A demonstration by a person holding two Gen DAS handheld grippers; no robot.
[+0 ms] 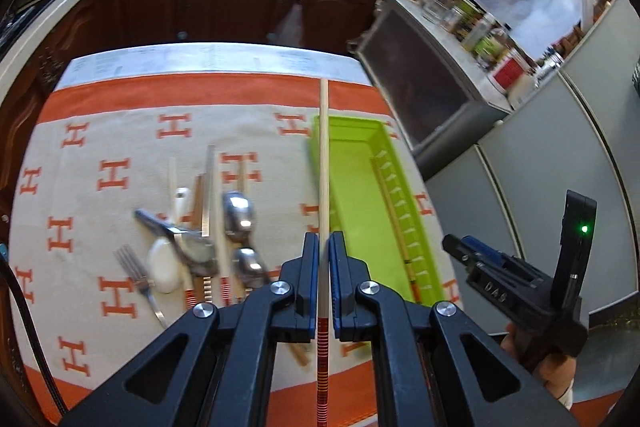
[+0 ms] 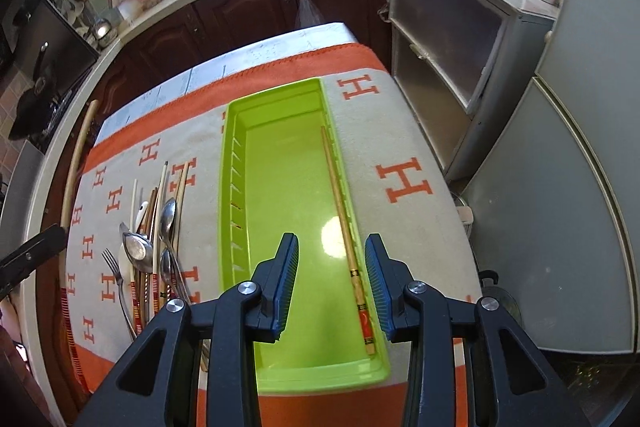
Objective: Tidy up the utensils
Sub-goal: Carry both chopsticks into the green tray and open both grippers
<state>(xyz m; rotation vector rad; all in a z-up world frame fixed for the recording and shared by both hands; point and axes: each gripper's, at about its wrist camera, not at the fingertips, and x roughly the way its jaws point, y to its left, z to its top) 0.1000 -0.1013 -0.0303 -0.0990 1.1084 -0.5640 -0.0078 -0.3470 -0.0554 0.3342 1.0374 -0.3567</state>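
My left gripper is shut on a pale chopstick with a red-striped end, held above the cloth just left of the green tray. The same chopstick shows at the left edge of the right wrist view. My right gripper hangs open over the near half of the tray, nothing between its fingers. One patterned chopstick lies in the tray along its right wall. Left of the tray sits a pile of utensils: a fork, a white ceramic spoon, metal spoons and more chopsticks.
An orange and beige cloth with H marks covers the table. A grey cabinet with bottles on top and a grey fridge stand close on the right. Dark wooden kitchen cupboards run behind the table.
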